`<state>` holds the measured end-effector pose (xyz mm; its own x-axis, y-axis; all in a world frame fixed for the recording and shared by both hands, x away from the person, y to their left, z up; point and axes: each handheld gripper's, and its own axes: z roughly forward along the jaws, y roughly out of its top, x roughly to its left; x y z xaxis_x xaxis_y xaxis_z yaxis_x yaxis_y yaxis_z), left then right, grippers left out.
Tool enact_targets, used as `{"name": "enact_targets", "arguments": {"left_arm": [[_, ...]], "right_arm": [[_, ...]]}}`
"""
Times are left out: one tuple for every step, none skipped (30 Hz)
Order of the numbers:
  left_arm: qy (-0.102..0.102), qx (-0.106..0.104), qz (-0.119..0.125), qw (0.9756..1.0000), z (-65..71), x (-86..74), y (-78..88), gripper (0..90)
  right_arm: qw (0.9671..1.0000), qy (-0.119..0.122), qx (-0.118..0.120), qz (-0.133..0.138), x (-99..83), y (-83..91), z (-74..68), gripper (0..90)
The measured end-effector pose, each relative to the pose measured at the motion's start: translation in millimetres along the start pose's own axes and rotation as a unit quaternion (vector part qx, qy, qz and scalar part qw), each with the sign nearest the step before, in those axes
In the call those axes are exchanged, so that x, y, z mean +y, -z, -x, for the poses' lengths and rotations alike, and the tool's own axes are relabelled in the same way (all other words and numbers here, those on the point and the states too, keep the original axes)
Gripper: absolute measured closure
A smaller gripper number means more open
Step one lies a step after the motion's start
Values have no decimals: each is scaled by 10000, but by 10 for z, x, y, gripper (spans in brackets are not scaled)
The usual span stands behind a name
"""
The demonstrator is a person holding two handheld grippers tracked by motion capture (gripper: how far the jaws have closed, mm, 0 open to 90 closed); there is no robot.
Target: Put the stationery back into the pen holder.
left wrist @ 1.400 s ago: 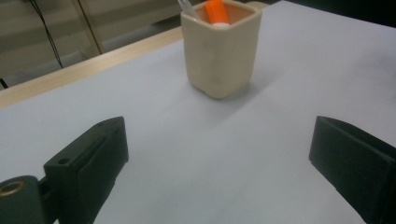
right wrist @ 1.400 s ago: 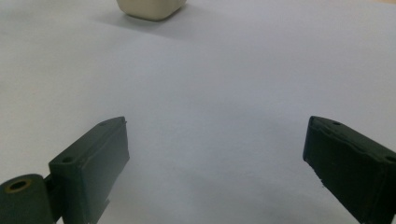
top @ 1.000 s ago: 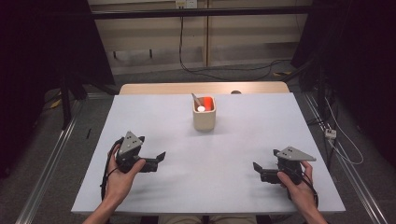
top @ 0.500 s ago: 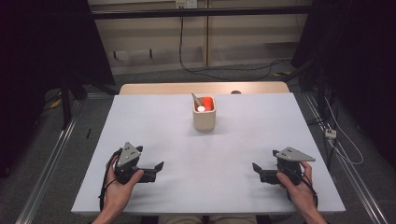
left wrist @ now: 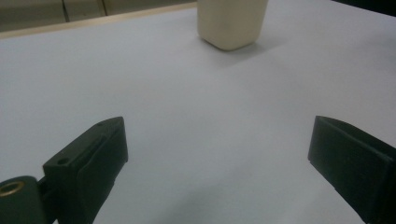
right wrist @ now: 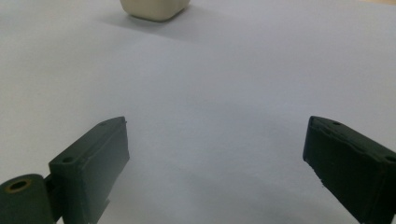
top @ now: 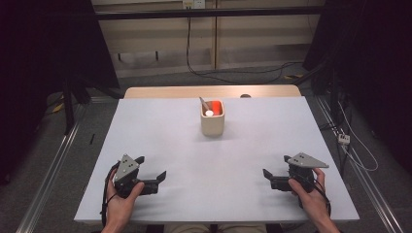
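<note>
A cream cup (top: 213,120) with a red-orange inside stands at the table's middle rear, holding a white ball and a thin stick. Its base shows far ahead in the left gripper view, cup (left wrist: 231,23), and in the right gripper view, cup (right wrist: 154,8). My left gripper (top: 151,168) rests near the front left of the white table (top: 204,160), jaws wide apart and empty. At the front right my right gripper (top: 276,166) lies the same way, open with nothing between its jaws. Bare table lies between each pair of jaws, left gripper (left wrist: 217,154) and right gripper (right wrist: 215,149).
A wooden strip (top: 165,91) runs along the table's far edge. Metal rails (top: 46,165) flank both sides on the floor. Cables and a small white plug (top: 344,139) lie on the floor to the right.
My left gripper has drawn back toward the front edge and settled lower on the table. The right gripper has stayed put.
</note>
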<state>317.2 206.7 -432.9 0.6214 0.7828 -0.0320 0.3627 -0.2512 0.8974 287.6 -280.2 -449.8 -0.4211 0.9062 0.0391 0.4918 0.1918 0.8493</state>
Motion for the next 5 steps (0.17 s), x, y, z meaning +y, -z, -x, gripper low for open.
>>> {"name": "enact_targets", "arguments": {"left_arm": [[45,22,31,10000,-8,-4,1,47],[81,45,51,9999,-15,-8,0,48],[126,106,108,9998,-9,-16,0,48],[190,125,196,9996,3,-18,1,48],[165,83,177,9997,7,-11,-1,48]], "right_arm": [[10000,-12,5,-11,-3,-3,-3,62],[10000,-17,8,-14,-7,-7,-2,62],[10000,-15,12,-29,-10,-9,-2,62],[10000,-22,12,-34,-11,-10,1,62],[10000,-29,5,-26,-10,-10,4,62]]}}
